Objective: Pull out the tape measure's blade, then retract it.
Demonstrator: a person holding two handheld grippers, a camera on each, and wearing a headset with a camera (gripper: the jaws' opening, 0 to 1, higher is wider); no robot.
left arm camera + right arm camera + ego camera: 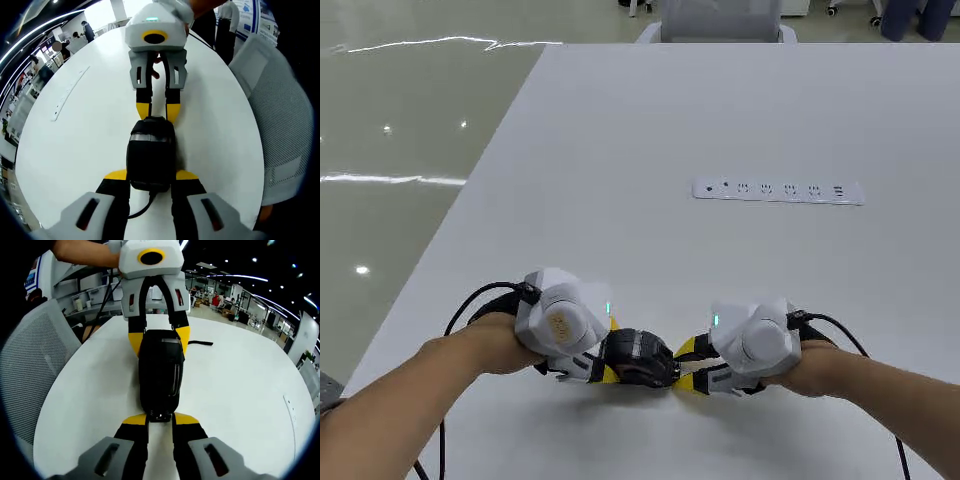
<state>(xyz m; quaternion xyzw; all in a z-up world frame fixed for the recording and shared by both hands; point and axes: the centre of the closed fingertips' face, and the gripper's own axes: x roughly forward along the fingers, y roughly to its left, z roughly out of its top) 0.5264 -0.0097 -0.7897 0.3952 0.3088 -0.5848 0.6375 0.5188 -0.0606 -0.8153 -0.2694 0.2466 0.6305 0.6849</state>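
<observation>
A black tape measure (638,358) lies on the white table (720,120) near its front edge, between my two grippers. The left gripper (607,368) is shut on the case's sides; in the left gripper view its yellow fingertips (116,175) flank the tape measure (150,150). From the opposite side the right gripper (686,370) meets the case's end. In the right gripper view its jaws stand narrow at the case's near end, where a small blade tab (159,416) sits between the fingertips (135,419). No blade length shows outside the tape measure (161,372). A black strap (200,343) trails behind it.
A white power strip (778,190) lies farther back on the table, right of centre. A grey mesh chair (280,125) stands close to the table's edge. Another chair (720,20) stands at the far end. Shiny floor (400,150) lies to the left.
</observation>
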